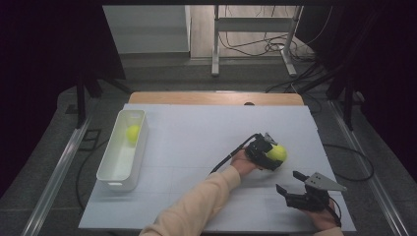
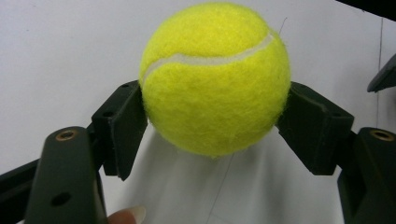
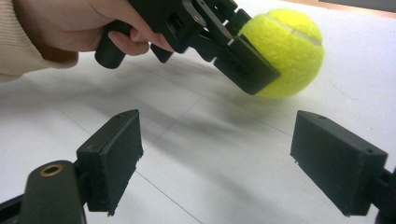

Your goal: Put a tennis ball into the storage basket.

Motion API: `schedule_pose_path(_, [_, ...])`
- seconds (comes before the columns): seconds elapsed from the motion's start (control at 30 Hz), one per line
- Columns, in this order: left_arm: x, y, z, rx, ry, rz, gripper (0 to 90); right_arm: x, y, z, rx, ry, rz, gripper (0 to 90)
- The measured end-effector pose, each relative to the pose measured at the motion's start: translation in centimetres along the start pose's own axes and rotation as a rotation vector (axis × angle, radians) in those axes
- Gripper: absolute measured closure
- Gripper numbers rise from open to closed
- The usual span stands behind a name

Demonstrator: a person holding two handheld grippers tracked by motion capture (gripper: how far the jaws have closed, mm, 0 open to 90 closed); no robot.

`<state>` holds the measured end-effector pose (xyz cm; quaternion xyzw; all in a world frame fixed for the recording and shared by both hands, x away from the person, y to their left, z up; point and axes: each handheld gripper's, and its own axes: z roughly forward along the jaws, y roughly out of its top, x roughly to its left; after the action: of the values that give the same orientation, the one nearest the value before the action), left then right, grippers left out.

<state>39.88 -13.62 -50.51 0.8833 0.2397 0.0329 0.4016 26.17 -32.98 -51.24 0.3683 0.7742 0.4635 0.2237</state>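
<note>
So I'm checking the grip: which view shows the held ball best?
The left gripper view: the ball sits close, pressed between both pads. The right gripper view shows it side-on, partly behind the left claw; the high view shows it small.

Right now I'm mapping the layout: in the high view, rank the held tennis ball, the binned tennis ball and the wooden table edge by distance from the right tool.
1. Held tennis ball, just left-forward of the right tool.
2. Wooden table edge, far side.
3. Binned tennis ball, far left.

No legible text, labels or numbers
</note>
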Motion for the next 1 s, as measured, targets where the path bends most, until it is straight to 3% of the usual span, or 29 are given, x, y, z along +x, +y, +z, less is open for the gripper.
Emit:
schedule_pose_path(0.4, [0.3, -0.7, -1.2, -0.02, -0.002, -0.021, 26.9, 0.0, 0.0, 0.1, 0.005, -0.002, -0.006, 16.8])
schedule_pose_path(1.0, [0.6, -1.6, -4.1, -0.05, 0.03, -0.023, 26.8, 0.1, 0.1, 0.2, 0.007, 0.001, -0.01, 17.0])
